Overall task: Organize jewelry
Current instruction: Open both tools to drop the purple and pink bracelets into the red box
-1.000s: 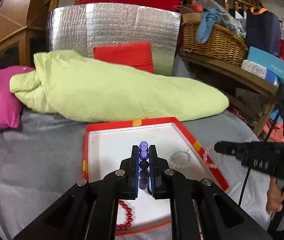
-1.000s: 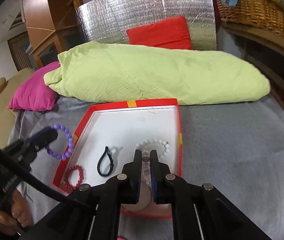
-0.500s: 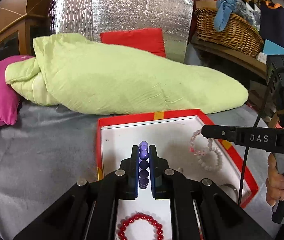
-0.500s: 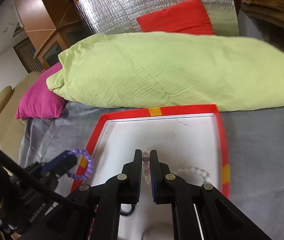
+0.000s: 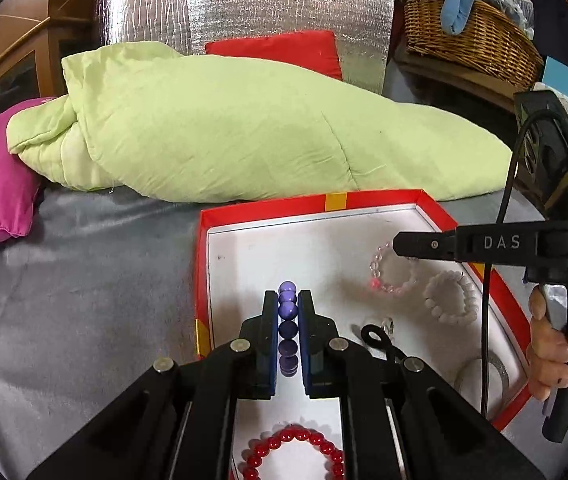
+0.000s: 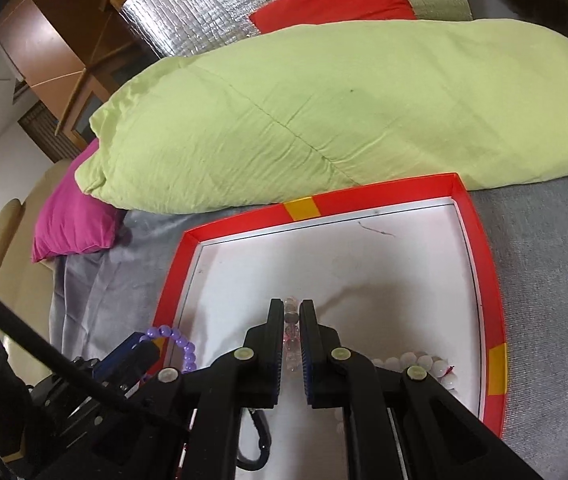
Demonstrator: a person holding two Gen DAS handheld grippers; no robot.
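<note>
Both grippers have come lower over the red box (image 5: pixel 436 208) on the bed. The left gripper (image 5: pixel 288 300) has its 2 fingers squeezed on the purple bracelet (image 5: pixel 288 312), above the box's white floor. The right gripper (image 6: pixel 293 312) pinches the clear pink bracelet (image 6: pixel 291 332). Its side reads "DAS".
</note>
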